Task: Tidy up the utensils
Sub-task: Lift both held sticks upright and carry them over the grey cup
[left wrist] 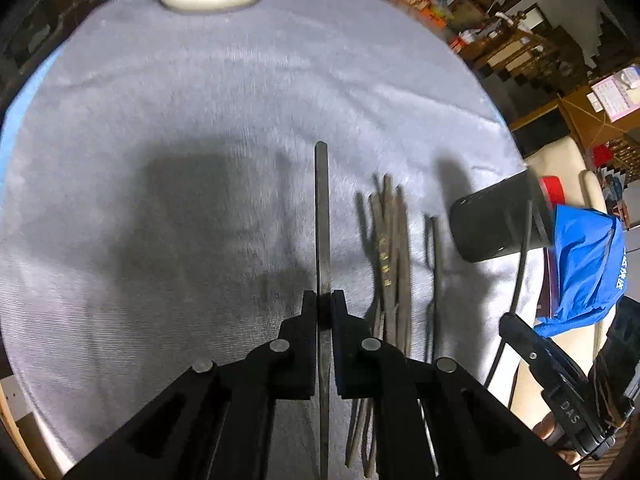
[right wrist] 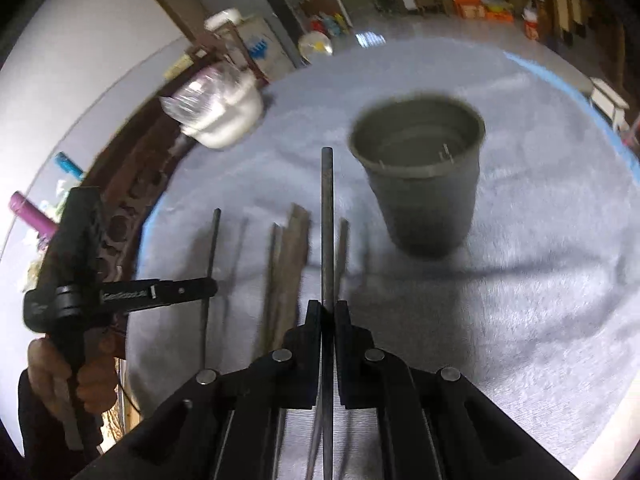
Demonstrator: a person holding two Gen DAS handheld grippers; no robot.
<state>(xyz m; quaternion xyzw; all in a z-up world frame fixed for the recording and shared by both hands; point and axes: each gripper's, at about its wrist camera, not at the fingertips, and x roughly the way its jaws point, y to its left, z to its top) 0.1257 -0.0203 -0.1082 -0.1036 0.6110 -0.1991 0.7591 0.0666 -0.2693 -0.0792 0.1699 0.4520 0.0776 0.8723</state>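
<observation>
Right now I see two dark, slim chopsticks pinched up off the pale grey fleecy cloth (left wrist: 200,92), one in each of my tools. On the left wrist view, the flat-sided dark chopstick (left wrist: 322,216) runs straight ahead from the left gripper (left wrist: 324,306), whose black jaws are closed tight on it, the stick passing between the pads and back under the camera. Just to its right, a loose bundle of dark brown chopsticks (left wrist: 390,248) lies on the cloth, one with gold markings.

On the right wrist view, the round dark grey chopstick (right wrist: 327,220) is clamped the same way in the right gripper (right wrist: 327,312), jaws narrowed onto it. Its tip points just left of the grey tapered plastic cup (right wrist: 420,176), which stands upright on the cloth; whether they touch I cannot tell. A white lidded pot (right wrist: 224,116) sits near the cloth's far edge.
</observation>
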